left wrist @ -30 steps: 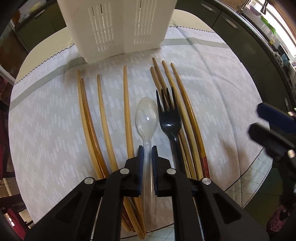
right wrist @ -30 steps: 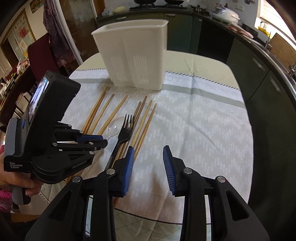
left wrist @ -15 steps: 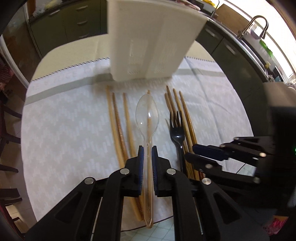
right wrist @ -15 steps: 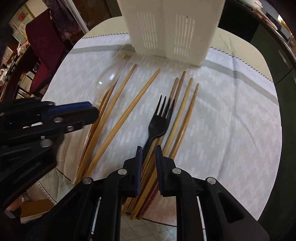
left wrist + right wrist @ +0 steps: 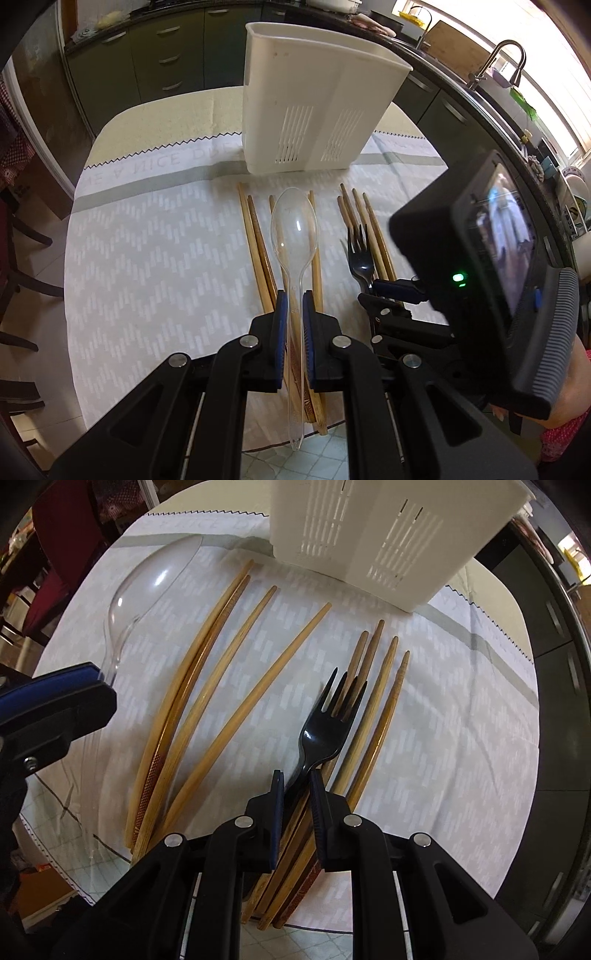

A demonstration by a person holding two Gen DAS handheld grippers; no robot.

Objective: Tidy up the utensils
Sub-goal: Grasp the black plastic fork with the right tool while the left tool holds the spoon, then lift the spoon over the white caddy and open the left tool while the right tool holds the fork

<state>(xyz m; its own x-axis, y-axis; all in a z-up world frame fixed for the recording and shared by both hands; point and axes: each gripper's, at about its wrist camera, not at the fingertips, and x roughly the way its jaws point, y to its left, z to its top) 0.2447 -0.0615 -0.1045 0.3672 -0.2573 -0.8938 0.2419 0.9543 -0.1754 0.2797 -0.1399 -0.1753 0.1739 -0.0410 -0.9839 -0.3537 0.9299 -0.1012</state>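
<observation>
My left gripper (image 5: pixel 294 301) is shut on the handle of a clear plastic spoon (image 5: pixel 294 229) and holds it lifted above the cloth, bowl pointing toward the white slotted utensil holder (image 5: pixel 314 110). The spoon also shows at the left of the right wrist view (image 5: pixel 147 587). My right gripper (image 5: pixel 297 781) is closed around the handle of a black plastic fork (image 5: pixel 327 720) that lies on several wooden chopsticks (image 5: pixel 221 672). The fork also shows in the left wrist view (image 5: pixel 360 254).
The utensils lie on a grey-white patterned cloth (image 5: pixel 147 258) over a round table. The utensil holder (image 5: pixel 388 524) stands at the cloth's far side. Kitchen cabinets (image 5: pixel 155 55) and a sink tap (image 5: pixel 509 55) lie beyond. Chairs (image 5: pixel 62 535) stand at the left.
My left gripper has lifted the spoon higher off the cloth. My right gripper came down over the fork handle and closed on it.
</observation>
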